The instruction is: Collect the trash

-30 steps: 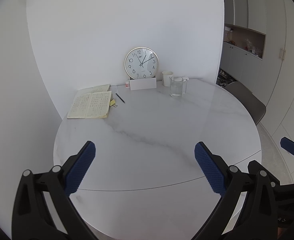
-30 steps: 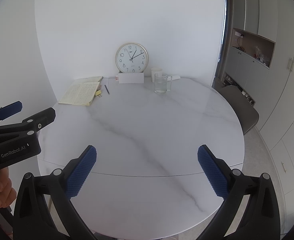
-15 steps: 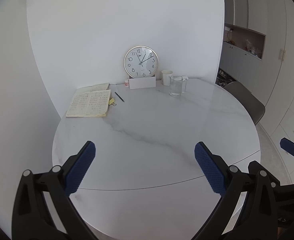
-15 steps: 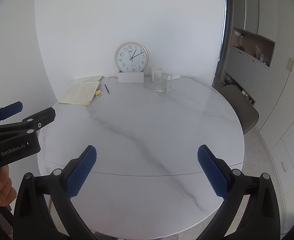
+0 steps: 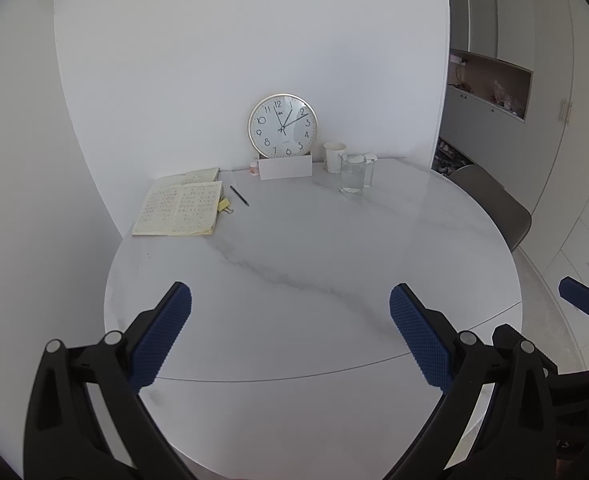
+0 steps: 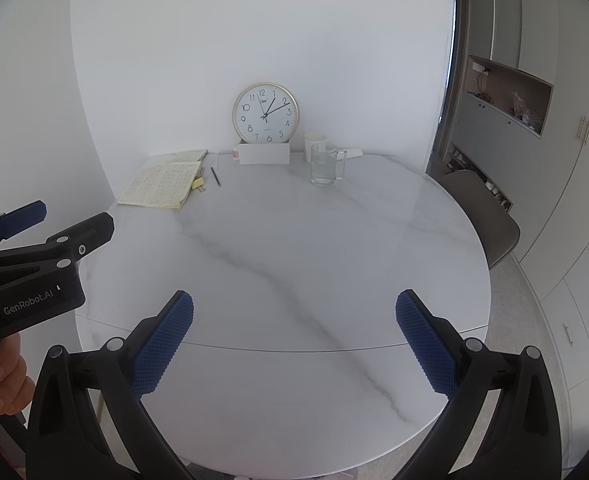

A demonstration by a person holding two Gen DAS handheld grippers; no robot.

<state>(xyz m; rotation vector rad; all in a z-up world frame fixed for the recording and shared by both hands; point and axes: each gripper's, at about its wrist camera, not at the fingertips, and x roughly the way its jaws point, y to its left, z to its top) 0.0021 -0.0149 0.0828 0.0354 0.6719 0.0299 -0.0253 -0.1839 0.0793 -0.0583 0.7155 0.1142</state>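
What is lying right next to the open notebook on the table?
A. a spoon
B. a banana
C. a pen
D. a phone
C: a thin dark pen lies on the white table just right of the open notebook, beyond a small yellow clip.

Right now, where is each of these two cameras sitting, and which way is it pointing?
Left wrist view: sits on the left tongs, looks forward across the round marble table to the clock at the wall; its own open blue pads frame the bottom, the right tongs peek in at the right edge.
Right wrist view: sits on the right tongs, faces the same way; the left tongs and the person's fingers show at left.
Both share the clock, open notebook, glass pitcher and paper cup.
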